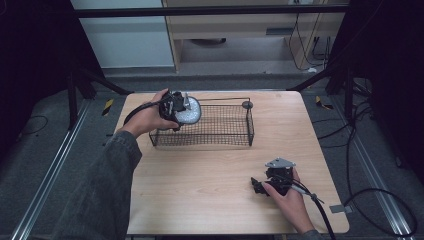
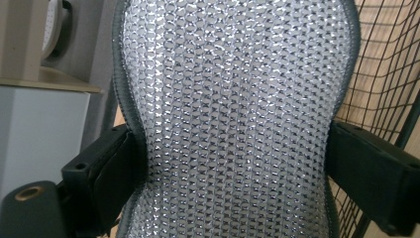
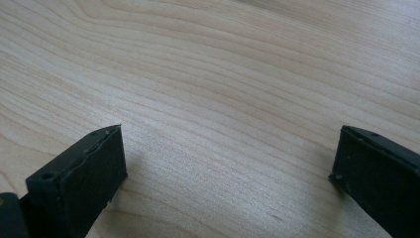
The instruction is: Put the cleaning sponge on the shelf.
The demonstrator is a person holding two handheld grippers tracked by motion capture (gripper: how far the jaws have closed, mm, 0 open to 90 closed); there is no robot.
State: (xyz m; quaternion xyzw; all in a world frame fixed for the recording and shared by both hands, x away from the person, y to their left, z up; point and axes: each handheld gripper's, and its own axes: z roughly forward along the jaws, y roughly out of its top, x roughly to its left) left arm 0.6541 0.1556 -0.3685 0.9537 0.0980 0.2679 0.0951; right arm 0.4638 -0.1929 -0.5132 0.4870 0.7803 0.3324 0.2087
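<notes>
A round silvery woven pad (image 1: 191, 114) with a grey rim hangs over the left end of the black wire basket (image 1: 220, 144). My left gripper (image 1: 176, 107) is shut on the pad. In the left gripper view the pad (image 2: 237, 89) stands between the two black jaws, pinched at its waist, and the left gripper (image 2: 237, 163) squeezes it from both sides. My right gripper (image 1: 258, 186) rests low over the wooden table (image 1: 200, 190) at the front right. The right gripper (image 3: 228, 168) is open, with bare wood between its jaws.
The basket sits at the back middle of the table; its mesh (image 2: 391, 74) shows behind the pad. A small dark disc (image 1: 247, 104) lies at the basket's far right corner. Black frame legs and cables stand on the floor around the table.
</notes>
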